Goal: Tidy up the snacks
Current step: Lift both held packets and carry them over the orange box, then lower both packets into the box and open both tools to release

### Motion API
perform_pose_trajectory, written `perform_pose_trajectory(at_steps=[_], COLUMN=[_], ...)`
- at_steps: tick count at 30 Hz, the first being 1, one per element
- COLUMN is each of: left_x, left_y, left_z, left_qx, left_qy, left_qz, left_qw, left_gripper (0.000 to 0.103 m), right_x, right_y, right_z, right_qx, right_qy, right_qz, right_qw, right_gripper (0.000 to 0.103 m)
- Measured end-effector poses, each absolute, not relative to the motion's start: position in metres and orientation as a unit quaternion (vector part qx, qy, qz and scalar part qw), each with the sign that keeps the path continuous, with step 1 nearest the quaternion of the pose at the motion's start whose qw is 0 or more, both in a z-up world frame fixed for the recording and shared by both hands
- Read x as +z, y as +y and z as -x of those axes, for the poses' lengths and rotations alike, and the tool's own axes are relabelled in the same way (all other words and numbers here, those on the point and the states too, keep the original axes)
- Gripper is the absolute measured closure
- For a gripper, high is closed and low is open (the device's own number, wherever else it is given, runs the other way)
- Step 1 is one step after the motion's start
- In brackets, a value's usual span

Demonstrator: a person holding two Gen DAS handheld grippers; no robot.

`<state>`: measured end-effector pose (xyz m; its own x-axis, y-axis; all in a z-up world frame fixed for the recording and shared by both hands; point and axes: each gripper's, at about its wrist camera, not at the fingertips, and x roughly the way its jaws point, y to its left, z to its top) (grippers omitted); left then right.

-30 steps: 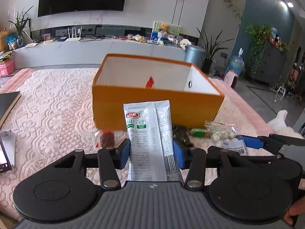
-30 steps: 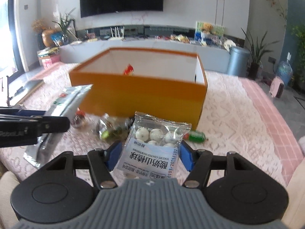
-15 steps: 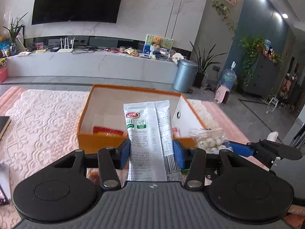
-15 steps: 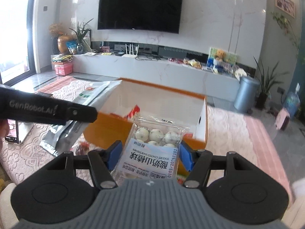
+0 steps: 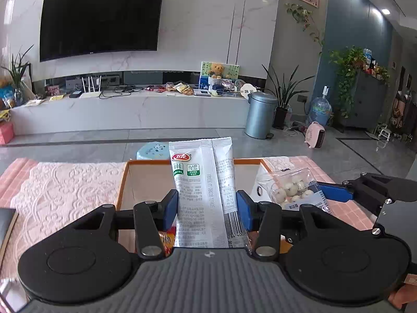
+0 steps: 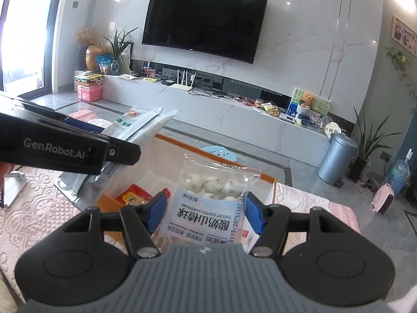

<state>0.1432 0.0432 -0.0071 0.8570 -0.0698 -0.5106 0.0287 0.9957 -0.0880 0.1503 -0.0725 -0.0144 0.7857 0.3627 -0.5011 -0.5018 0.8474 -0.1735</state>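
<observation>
While both snacks hang above the orange box (image 5: 125, 182), the white sachet (image 5: 203, 190) stands upright, pinched between the left gripper's (image 5: 207, 208) blue pads, and the right gripper (image 6: 203, 212) clamps the clear bag of yogurt-coated balls (image 6: 213, 198) just beside it, over a pink quilted cloth (image 5: 65, 190).

The orange box (image 5: 125, 180) gapes open-topped below; a red packet (image 6: 134, 195) occupies its floor.
</observation>
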Motion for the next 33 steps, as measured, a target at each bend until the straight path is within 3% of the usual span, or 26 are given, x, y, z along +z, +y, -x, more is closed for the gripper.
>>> perform_pose_trajectory(at_steps=[33], left_x=[-0.092], left_y=[0.066], left_z=[-0.266], left_qx=[-0.011], left_qy=[0.446], left_qz=[-0.006], left_qw=[0.895], left_gripper=[0.049], right_x=[-0.107], right_y=[-0.020], right_z=[-0.313], right_qx=[0.223], right_qy=[0.419], right_qz=[0.175], right_qw=[0.863], right_gripper=[0.040])
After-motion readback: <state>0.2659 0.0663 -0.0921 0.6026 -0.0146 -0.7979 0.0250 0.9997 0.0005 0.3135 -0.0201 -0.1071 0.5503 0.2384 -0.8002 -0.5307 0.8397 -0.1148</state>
